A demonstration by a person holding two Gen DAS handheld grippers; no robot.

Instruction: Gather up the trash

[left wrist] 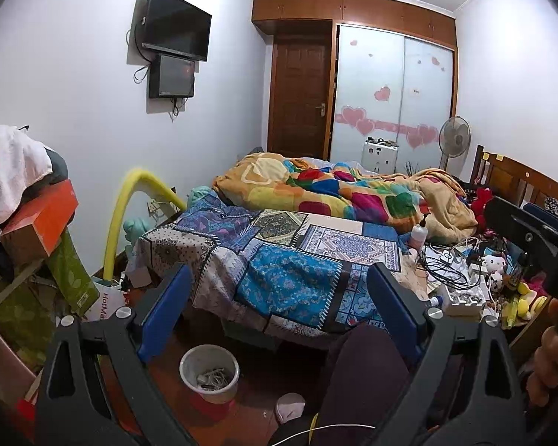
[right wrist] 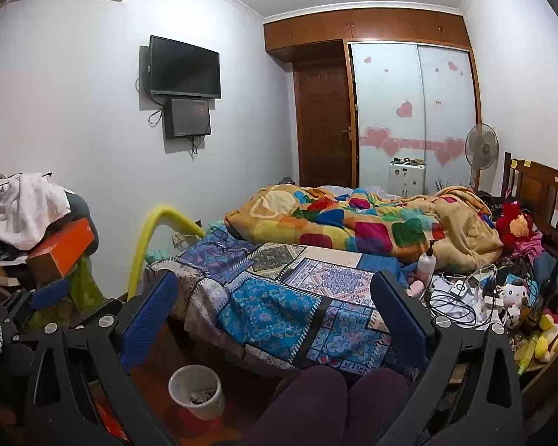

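Note:
A white waste bin (left wrist: 209, 373) with crumpled paper inside stands on the red-brown floor below the bed's foot; it also shows in the right wrist view (right wrist: 196, 391). My left gripper (left wrist: 279, 308) is open and empty, held above the bin and facing the bed. My right gripper (right wrist: 275, 316) is open and empty too, also facing the bed. The right gripper's body shows at the right edge of the left wrist view (left wrist: 532, 238). A crumpled whitish wad (left wrist: 290, 405) lies on the floor right of the bin.
A bed (left wrist: 279, 260) with a patchwork cover and a colourful quilt (left wrist: 334, 193) fills the middle. Cables, chargers, a pump bottle (right wrist: 426, 260) and plush toys clutter its right side. Piled boxes and clothes (left wrist: 26, 204) stand at left. My knees (right wrist: 334, 401) are below.

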